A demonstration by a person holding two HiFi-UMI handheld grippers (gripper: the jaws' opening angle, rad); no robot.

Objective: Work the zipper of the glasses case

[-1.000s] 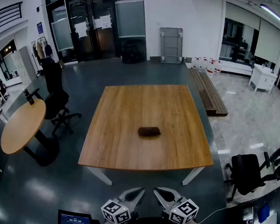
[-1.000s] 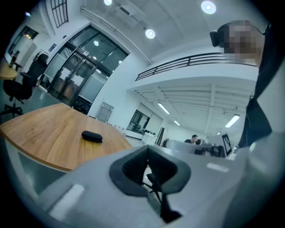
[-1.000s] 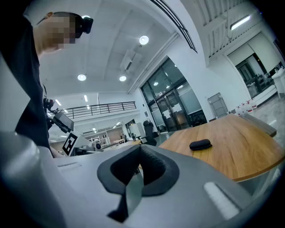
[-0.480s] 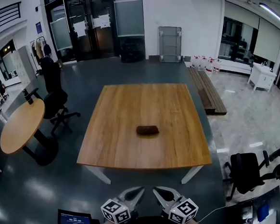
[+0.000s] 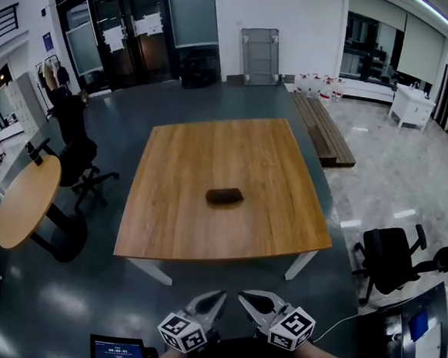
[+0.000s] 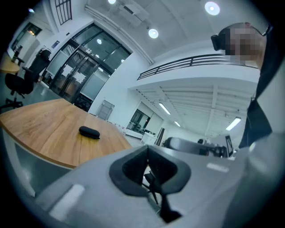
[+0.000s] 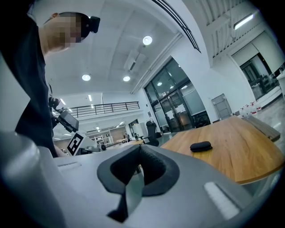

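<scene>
Glasses case (image 5: 224, 196) lies flat near the middle of the wooden table (image 5: 175, 232), well clear of every edge. Left gripper (image 5: 211, 305) and right gripper (image 5: 256, 301) hang side by side short of the table's near edge, both with jaws pressed together on nothing, well apart from the case. Approach looks like the step in hand: both jaws need opening on the way in, one to pin the case body, the other to take the zipper pull, whose end I cannot make out from here.
</scene>
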